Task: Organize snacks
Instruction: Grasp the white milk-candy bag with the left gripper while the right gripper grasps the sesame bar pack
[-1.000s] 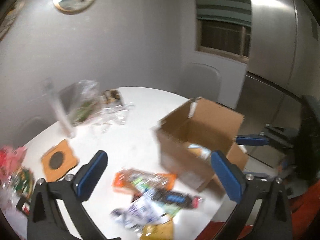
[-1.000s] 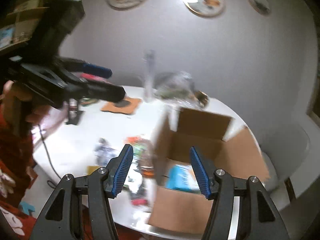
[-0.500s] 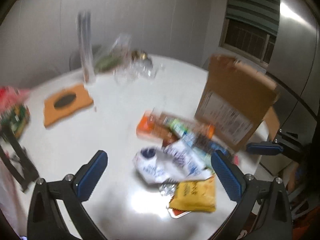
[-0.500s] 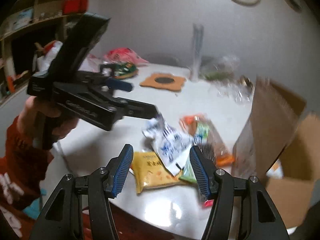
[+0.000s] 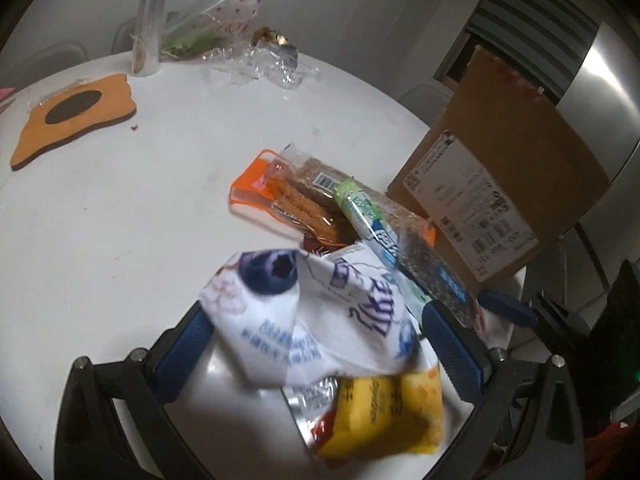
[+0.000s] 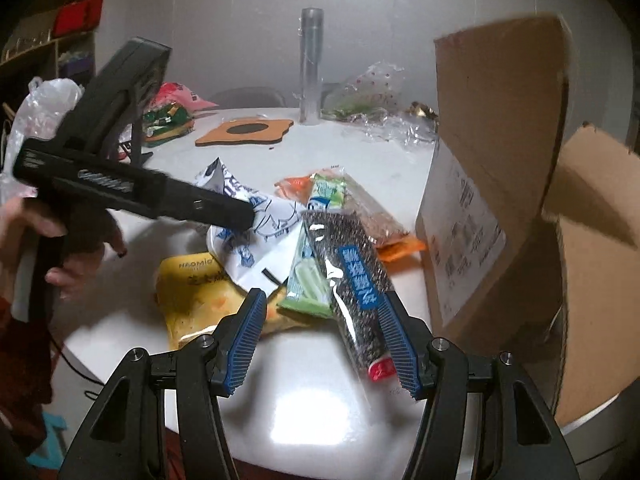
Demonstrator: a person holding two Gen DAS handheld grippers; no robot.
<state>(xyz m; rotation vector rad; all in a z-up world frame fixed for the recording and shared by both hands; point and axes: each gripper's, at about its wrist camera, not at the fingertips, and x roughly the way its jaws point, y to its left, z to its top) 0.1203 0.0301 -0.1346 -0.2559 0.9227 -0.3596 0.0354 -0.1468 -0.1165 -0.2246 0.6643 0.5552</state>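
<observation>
Box [image 6: 500, 184] R of snack pile [image 5: 340, 280] | coaster [image 5: 72, 114], wrappers [image 5: 260, 60] behind

glossy plastic snack wrappers [image 5: 320, 320]; matt cardboard box [image 6: 500, 160]; smooth white table [image 5: 120, 220].

Overlapping snack packets [image 5: 320, 320] – heaped beside upright open cardboard box [image 6: 500, 200]

Snack pile [image 5: 340, 280] crowds near edge of white table [image 5: 120, 220]. Cardboard box [image 6: 520, 200] stands just right of pile, raised flap walling that side. Left gripper [image 5: 316, 344] straddles white packet [image 5: 312, 320], jaws apart. Right gripper [image 6: 324, 340] spread over dark packet [image 6: 356, 284]. Bare tabletop left of pile, up to orange mat [image 5: 72, 116]; wrappers [image 5: 256, 60] and clear tube [image 5: 150, 20] clutter far rim.
</observation>
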